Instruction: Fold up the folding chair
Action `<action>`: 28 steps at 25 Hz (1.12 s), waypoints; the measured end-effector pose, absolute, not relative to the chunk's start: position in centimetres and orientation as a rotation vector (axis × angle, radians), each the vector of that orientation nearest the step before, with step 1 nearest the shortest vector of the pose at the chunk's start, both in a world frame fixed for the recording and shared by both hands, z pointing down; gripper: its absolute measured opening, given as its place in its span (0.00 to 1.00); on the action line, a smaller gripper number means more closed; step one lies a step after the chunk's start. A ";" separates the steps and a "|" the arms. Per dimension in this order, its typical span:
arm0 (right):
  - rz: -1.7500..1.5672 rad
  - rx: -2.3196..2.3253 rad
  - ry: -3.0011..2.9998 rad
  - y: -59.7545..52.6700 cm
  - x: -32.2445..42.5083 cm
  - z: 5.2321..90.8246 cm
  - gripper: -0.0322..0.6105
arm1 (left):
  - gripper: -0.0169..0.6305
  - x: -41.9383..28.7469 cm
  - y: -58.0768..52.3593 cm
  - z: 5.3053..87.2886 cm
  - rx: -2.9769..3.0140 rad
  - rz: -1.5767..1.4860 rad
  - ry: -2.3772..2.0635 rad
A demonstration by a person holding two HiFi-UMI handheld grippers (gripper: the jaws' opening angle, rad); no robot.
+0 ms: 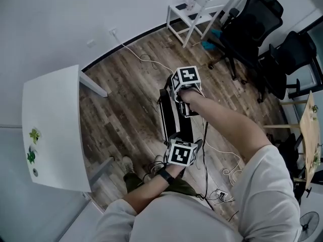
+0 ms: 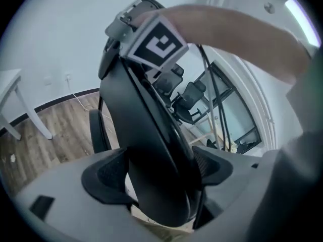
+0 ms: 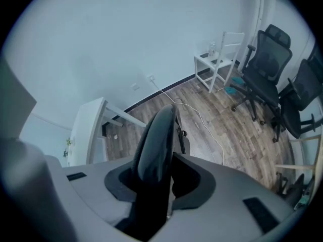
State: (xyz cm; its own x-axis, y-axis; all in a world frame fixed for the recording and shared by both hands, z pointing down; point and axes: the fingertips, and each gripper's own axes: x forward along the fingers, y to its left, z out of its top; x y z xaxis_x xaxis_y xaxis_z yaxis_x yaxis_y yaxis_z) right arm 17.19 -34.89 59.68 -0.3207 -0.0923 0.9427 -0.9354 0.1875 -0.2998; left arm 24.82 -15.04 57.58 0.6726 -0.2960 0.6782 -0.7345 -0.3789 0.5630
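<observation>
Seat and back of the black, metal-framed folding chair (image 1: 174, 121) look pressed nearly flat together, so I'd judge the folding mostly done. It stands as a narrow upright slab on the brown wood-plank floor (image 1: 126, 110), just in front of the person, in the middle of the room. What seems left is to close any last gap between the panels and steady the chair or set it aside. Up close the panels are smooth, glossy and gently curved, with a thin dark leg tube showing at the left side.

The right gripper (image 3: 164, 178), at the far, top end, is clamped on the chair's glossy upper edge, with its pads tight against both faces. The left gripper (image 2: 156, 174), at the near end, is spread wide with the thick curved panel between its pads. A sliver of light shows beside the left pad, so I take it as released rather than gripping.

Farther out, a white tabletop (image 1: 50, 130) on the left carries small green bits (image 1: 33, 135). A white cable (image 1: 136, 54) trails across the floor, a small white wooden stand (image 1: 194, 14) sits by the far wall, and two black mesh office chairs (image 1: 252, 29) stand at the far right.
</observation>
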 end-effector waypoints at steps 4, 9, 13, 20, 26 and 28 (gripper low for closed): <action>1.193 0.970 -1.602 -34.7 14.6 59.8 0.25 | 0.61 22.9 -14.8 58.5 1.967 0.690 -0.833; 1.136 0.988 -1.565 -34.3 12.2 59.9 0.21 | 0.54 20.0 -14.4 58.5 1.947 0.728 -0.838; 1.091 1.009 -1.535 -33.9 9.3 60.1 0.20 | 0.51 16.6 -13.8 58.8 1.924 0.732 -0.835; 1.054 1.073 -1.505 -33.8 5.3 59.2 0.18 | 0.47 10.4 -13.4 58.0 1.954 0.708 -0.832; 1.072 1.077 -1.533 -33.6 -0.8 57.2 0.18 | 0.46 3.7 -13.2 56.7 1.967 0.741 -0.879; 1.067 1.063 -1.556 -33.4 -3.6 56.7 0.18 | 0.46 1.2 -13.1 56.4 1.959 0.749 -0.905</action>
State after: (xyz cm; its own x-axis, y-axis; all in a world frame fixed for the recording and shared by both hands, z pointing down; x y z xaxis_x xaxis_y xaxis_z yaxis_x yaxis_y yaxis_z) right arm -3.64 -33.43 56.69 -0.1847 -0.1420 0.9725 -0.9583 0.2454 -0.1462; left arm 1.21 -13.05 56.39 0.5624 -0.3146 0.7647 -0.8101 -0.3947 0.4335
